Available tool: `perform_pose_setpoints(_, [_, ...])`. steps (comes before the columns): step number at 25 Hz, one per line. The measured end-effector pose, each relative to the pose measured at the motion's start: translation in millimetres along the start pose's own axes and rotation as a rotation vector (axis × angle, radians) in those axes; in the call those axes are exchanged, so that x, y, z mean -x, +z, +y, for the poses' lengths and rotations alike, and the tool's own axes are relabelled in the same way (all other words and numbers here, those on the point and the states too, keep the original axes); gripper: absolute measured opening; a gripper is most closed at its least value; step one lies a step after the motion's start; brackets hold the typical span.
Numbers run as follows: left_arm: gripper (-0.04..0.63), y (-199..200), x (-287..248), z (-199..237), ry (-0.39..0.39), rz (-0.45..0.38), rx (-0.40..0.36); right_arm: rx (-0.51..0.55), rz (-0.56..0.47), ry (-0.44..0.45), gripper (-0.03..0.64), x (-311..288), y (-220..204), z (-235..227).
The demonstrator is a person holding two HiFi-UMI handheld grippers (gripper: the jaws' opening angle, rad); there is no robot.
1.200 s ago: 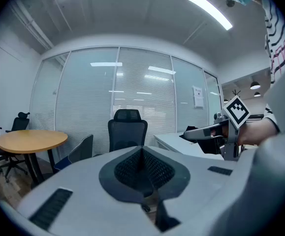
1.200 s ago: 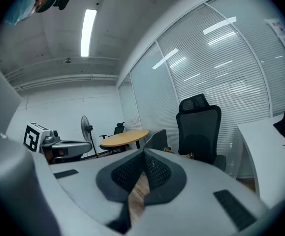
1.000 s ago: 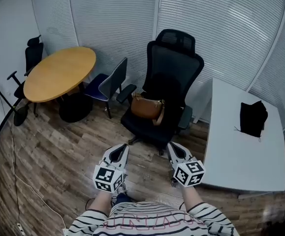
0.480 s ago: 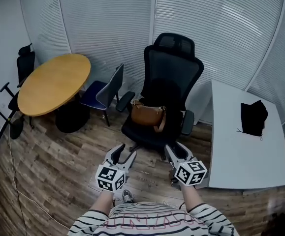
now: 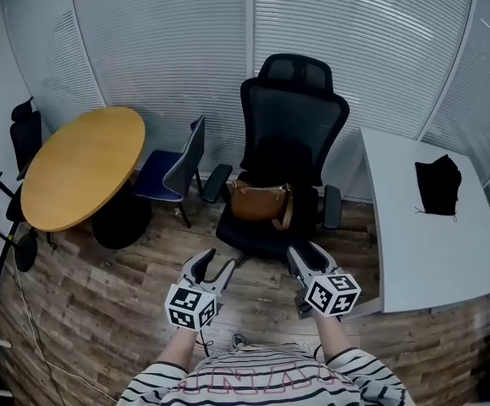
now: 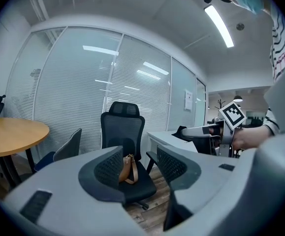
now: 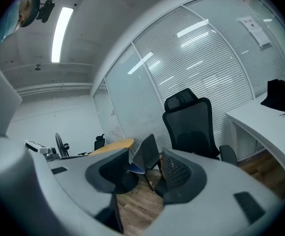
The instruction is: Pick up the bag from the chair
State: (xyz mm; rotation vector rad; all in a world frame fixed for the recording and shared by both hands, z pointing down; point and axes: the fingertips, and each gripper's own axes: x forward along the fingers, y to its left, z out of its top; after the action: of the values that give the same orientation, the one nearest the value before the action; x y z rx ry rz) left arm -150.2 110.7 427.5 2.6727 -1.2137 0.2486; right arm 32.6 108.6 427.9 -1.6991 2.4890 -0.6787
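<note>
Now closer, bag (image 5: pixel 259 202) on chair (image 5: pixel 289 134), left tongs (image 5: pixel 215 263) and right tongs (image 5: pixel 305 255) agape, empty

Plank floor (image 5: pixel 84 303) is laid under a round wooden table (image 5: pixel 82 167). White blinds (image 5: pixel 160 49) are hung all along behind it, a grey chair (image 5: pixel 181 155) is tucked just beside it, and a white desk (image 5: pixel 422 235) is parked well apart.

The person wears a white long-sleeved top (image 5: pixel 261 377) with dark stripes and pink lettering across the chest. The left gripper (image 5: pixel 215 265) and the right gripper (image 5: pixel 309 257) have smooth pale grey shells, and each bears a white cube (image 5: pixel 191 305) printed with black square markers. Their inner pads (image 6: pixel 109 167) are dark and finely cross-hatched.
</note>
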Motion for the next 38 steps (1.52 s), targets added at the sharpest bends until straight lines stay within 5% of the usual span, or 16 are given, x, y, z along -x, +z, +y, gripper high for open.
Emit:
perform_pose_setpoints(16, [0.193,-18.5,-28.4,59.3,0.017,0.025,0.058,-0.052,0.029,-0.053,0.207,-56.8,-10.1,-24.8])
perform_pose_setpoints(38, [0.199,-8.9,-212.4,122.3,0.207,0.059,0.133,-0.028,0.164,0.033,0.207,-201.0,38.7,-187.4])
